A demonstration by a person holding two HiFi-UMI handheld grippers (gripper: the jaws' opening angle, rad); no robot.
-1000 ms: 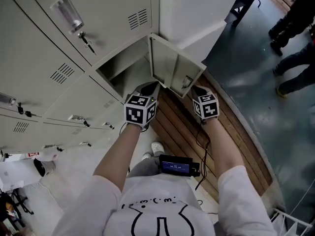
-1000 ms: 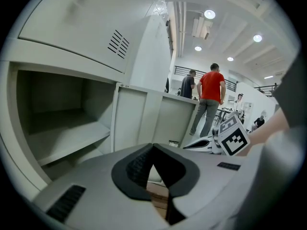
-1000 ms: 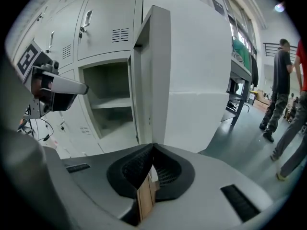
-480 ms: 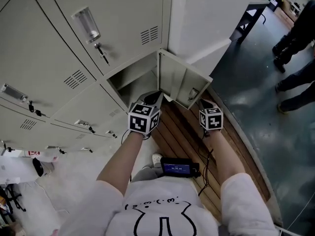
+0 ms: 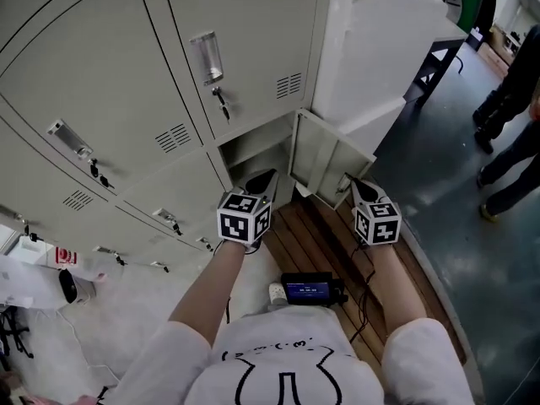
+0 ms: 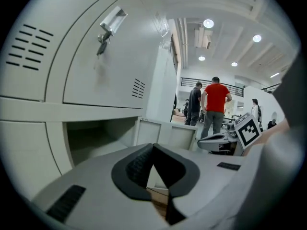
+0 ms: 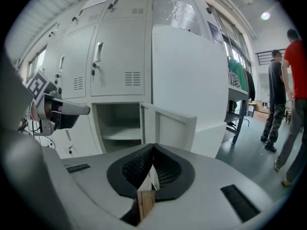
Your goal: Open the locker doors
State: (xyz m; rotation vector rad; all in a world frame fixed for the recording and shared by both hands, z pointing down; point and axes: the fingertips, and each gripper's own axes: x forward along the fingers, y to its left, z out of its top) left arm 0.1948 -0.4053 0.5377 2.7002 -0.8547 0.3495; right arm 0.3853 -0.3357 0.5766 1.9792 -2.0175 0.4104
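Observation:
The bottom locker point(image 5: 253, 154) stands open, its grey door point(image 5: 325, 163) swung out to the right. Above it is a closed locker door point(image 5: 253, 40) with a metal handle point(image 5: 206, 57) and a key point(image 5: 221, 104). My left gripper point(image 5: 261, 178) is shut and empty, just in front of the open compartment point(image 6: 96, 138). My right gripper point(image 5: 353, 184) is shut with nothing in it, right of the open door's edge point(image 7: 168, 126). In the right gripper view the left gripper point(image 7: 72, 110) shows at the left, below the closed door's handle point(image 7: 98, 51).
More closed lockers point(image 5: 76, 142) run to the left. A white block point(image 5: 380, 49) and a black-legged table point(image 5: 434, 53) stand right of the lockers. People's legs point(image 5: 506, 142) are at the far right. Wooden slats point(image 5: 325, 243) lie underfoot.
Both grippers have risen, from level with the open door's lower part to nearer its top. The view has tilted up, showing more of the upper lockers. Both stay shut.

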